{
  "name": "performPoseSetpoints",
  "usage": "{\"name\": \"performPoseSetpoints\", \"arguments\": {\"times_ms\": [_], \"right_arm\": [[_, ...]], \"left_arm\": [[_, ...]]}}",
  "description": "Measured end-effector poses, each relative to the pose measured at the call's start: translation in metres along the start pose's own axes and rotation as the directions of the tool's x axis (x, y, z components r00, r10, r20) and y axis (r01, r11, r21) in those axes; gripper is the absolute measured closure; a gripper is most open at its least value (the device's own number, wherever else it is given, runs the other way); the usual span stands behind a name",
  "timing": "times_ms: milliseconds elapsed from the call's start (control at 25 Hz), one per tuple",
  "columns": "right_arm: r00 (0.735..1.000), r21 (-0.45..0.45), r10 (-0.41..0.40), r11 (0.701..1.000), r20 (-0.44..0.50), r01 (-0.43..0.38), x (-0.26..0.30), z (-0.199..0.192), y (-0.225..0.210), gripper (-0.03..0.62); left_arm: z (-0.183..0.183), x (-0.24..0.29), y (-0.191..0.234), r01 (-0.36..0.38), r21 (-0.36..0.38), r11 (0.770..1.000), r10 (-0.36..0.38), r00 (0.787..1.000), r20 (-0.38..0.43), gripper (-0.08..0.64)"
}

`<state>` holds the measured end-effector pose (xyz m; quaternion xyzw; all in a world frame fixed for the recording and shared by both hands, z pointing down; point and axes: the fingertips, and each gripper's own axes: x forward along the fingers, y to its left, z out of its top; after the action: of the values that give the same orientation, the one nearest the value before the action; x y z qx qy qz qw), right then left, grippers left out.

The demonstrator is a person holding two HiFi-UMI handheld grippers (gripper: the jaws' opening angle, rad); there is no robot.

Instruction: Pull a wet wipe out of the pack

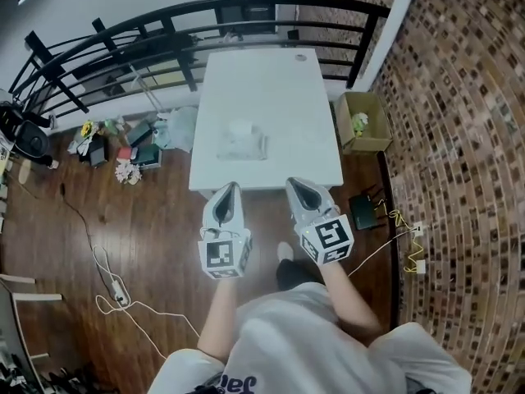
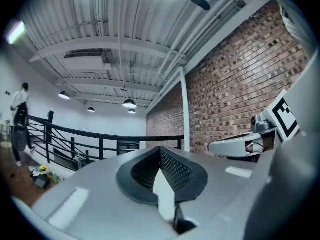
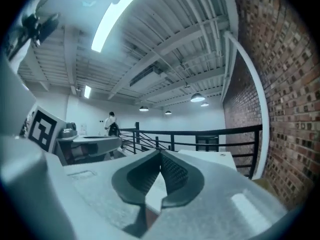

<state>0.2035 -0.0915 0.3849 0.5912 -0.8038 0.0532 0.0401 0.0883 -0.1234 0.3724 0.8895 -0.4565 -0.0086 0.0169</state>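
Note:
In the head view, the wet wipe pack [image 1: 243, 141] is a pale, whitish packet lying near the middle of the white table [image 1: 271, 80]. Both grippers hover side by side over the wooden floor just short of the table's near edge, pointing toward it and well apart from the pack. My left gripper [image 1: 231, 188] [image 2: 160, 149] is shut with nothing in it. My right gripper [image 1: 294, 183] [image 3: 160, 154] is shut and also empty. The pack shows in neither gripper view.
A black railing [image 1: 164, 35] curves behind the table. A brick wall [image 1: 459, 138] runs along the right, with an open cardboard box [image 1: 363, 121] beside the table. Clutter [image 1: 123, 142] lies on the floor at left, cables [image 1: 115, 294] nearer. A small object [image 1: 300, 57] sits at the table's far end.

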Motion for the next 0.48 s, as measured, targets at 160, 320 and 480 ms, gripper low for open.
{"name": "performPoseSetpoints", "arguments": {"times_ms": [160, 320, 480], "right_arm": [[0.998, -0.036, -0.048, 0.998, -0.040, 0.047, 0.054, 0.003, -0.057, 0.603], [0.995, -0.013, 0.092, 0.996, -0.030, -0.092, 0.099, 0.000, -0.084, 0.603], [0.967, -0.097, 0.225, 0.967, -0.117, -0.237, 0.125, -0.020, -0.112, 0.601]], "left_arm": [[-0.009, 0.063, 0.017, -0.089, 0.003, 0.996, 0.089, 0.996, -0.016, 0.554], [-0.009, 0.106, 0.036, -0.126, 0.009, 0.992, 0.126, 0.991, -0.035, 0.554], [-0.030, 0.115, 0.055, -0.134, 0.024, 0.991, 0.135, 0.988, -0.078, 0.554]]}}
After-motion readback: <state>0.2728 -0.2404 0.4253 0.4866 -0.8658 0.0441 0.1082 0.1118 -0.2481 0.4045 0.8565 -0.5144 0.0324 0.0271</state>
